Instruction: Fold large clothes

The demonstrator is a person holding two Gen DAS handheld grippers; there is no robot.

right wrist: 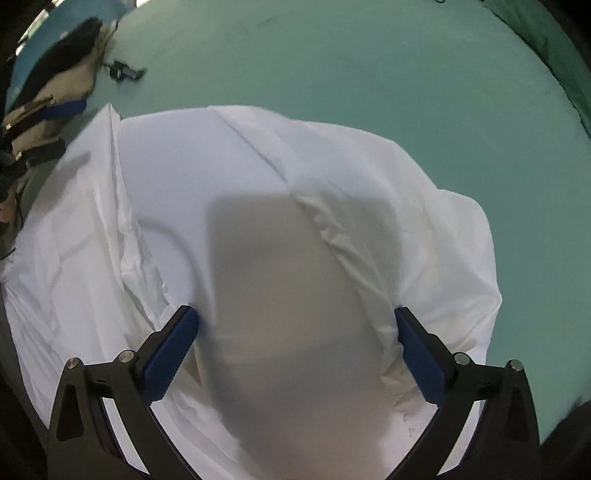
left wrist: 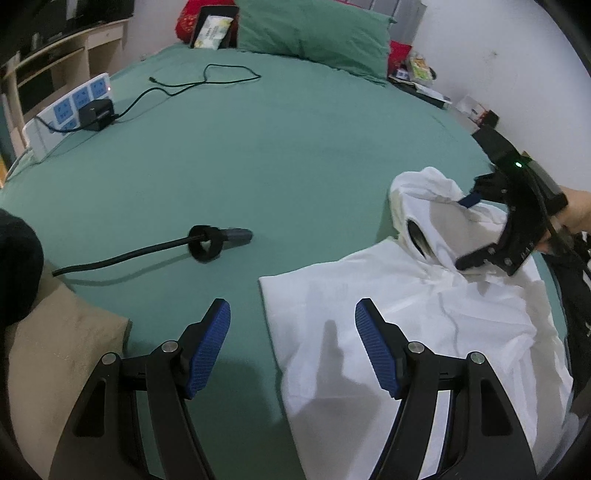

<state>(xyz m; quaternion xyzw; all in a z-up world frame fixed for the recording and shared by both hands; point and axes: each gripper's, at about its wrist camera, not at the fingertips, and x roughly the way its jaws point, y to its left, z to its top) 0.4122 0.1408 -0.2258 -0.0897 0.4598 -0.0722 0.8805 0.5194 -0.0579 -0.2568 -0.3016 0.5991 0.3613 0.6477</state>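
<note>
A white hooded garment lies partly folded on the green bed sheet, its hood bunched at the far end. My left gripper is open and empty, low over the garment's left edge. My right gripper shows in the left wrist view at the hood, jaws wide apart. In the right wrist view the right gripper is open, straddling a raised mound of the white fabric without closing on it.
A black cable with a strap and plug lies on the sheet to the left. A power strip with a charger sits far left. Green pillow at the head. Beige and black clothes lie near left; dark clothes too.
</note>
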